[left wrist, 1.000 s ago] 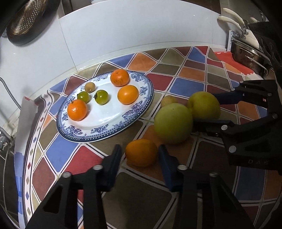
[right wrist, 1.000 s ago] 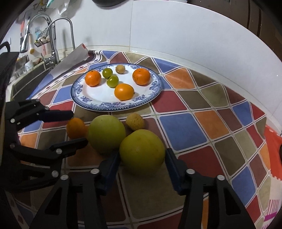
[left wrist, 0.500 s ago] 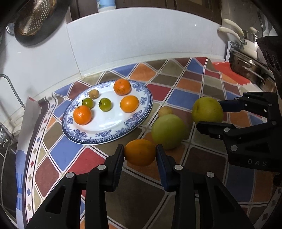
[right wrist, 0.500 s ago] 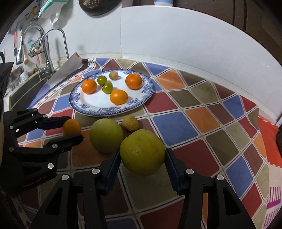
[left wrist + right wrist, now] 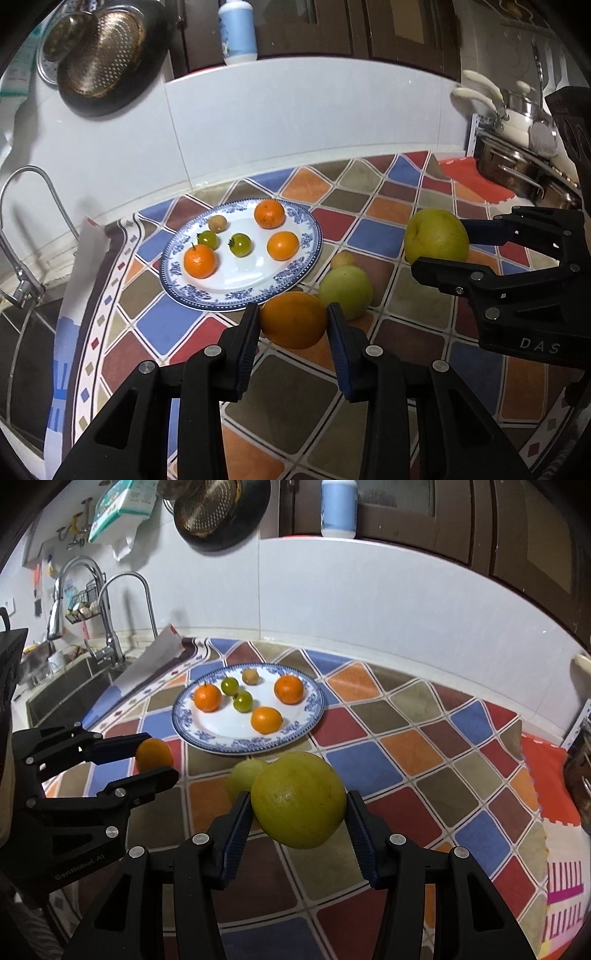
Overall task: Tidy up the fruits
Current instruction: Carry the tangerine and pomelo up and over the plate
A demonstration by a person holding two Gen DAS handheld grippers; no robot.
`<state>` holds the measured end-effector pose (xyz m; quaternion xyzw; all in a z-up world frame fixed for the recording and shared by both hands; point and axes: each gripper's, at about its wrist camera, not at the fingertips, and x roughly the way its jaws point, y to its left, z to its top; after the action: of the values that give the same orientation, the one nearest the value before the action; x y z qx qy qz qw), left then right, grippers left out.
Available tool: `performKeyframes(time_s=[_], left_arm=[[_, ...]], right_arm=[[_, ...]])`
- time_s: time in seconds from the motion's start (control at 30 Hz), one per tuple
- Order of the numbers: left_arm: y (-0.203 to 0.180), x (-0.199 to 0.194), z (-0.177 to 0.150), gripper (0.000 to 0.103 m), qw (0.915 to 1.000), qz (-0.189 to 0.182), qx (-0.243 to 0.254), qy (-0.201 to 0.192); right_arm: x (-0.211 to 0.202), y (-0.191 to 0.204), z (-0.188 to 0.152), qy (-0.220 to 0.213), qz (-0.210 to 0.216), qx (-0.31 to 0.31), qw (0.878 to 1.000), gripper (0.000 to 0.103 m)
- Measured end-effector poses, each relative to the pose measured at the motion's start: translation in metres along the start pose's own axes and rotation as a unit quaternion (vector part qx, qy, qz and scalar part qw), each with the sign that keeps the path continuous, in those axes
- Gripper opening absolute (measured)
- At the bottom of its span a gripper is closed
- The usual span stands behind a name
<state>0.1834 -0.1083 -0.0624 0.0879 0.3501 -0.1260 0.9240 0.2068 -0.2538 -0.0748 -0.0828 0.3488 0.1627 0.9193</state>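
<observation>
Both tongs are clamped on fruit: the left tongs (image 5: 293,321) pinch an orange (image 5: 293,319), the right tongs (image 5: 297,814) squeeze a big yellow-green citrus (image 5: 299,799). A second ago both sat on the desk (image 5: 424,746); now they're lifted clear. The plate (image 5: 295,273) just ahead looks next, leaving the green fruit (image 5: 345,291).

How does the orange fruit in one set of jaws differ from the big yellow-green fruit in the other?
The round orange fruit is smaller and deep orange; the large yellow-green fruit is bulkier and paler. The left gripper grips the orange one with narrow jaws; the right gripper spreads wider. Both are round, clamped and lifted.
</observation>
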Motion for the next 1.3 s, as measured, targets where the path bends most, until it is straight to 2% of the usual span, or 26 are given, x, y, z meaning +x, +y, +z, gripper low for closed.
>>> performKeyframes(time_s=[0.6,1.3], left_arm=[[0.028,-0.052,0.000,0.036,0.9984,0.016,-0.007,-0.054],[0.076,-0.063,0.010,0.036,0.9959,0.018,0.002,-0.088]], right_arm=[[-0.038,0.036,0.014,-0.051,0.010,0.012,0.999,0.051],[-0.036,0.074,0.041,-0.083,0.001,0.027,0.996,0.051]])
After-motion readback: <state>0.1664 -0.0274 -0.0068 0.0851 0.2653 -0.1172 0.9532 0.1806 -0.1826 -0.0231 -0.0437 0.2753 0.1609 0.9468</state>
